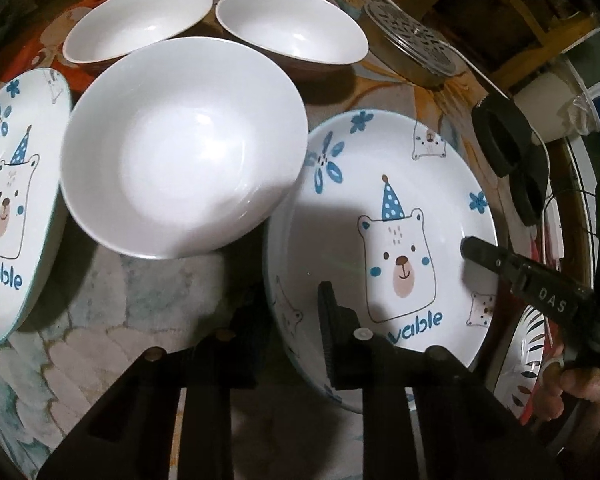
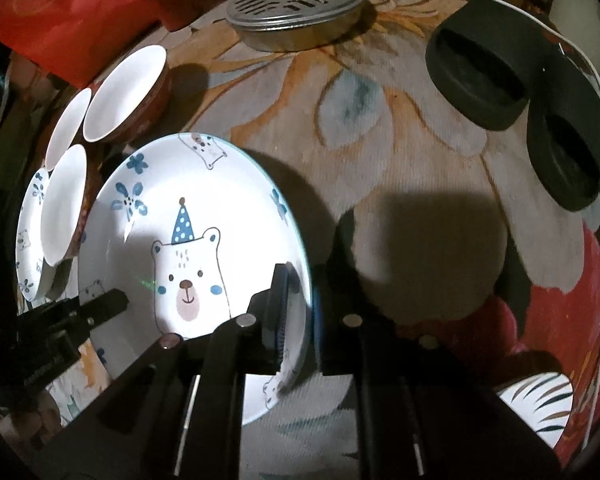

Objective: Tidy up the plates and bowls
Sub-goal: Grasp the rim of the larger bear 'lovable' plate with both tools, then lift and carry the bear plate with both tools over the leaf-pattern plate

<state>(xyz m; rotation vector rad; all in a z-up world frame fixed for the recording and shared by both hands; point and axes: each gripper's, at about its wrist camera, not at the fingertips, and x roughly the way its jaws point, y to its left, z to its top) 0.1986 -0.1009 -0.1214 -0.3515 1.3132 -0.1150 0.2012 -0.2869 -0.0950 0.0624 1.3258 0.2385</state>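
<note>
R gripper (image 2: 300, 312): jaws clamped on the near-right rim of the bear plate (image 2: 196, 240), one finger inside, one outside. L gripper (image 1: 288, 320): jaws straddle the same plate's lower-left rim, narrow gap; can't tell if the pads press yet. Plate sits mid-frame in both views, on the floral tabletop (image 2: 400, 152).

Step in hand, I'd say: two-handed pickup of this plate, prob. to stack w/ the second bear plate (image 1: 16, 200) at far left of the L view. Next move needs a firm L grip, then a level lift.

In the way: large white bowl (image 1: 184, 148) overlaps the plate's upper-left edge, may get nudged. Two more bowls (image 1: 140, 20) behind; metal grille lid (image 1: 416, 44) and black rings (image 2: 480, 68) to the right, well apart.
</note>
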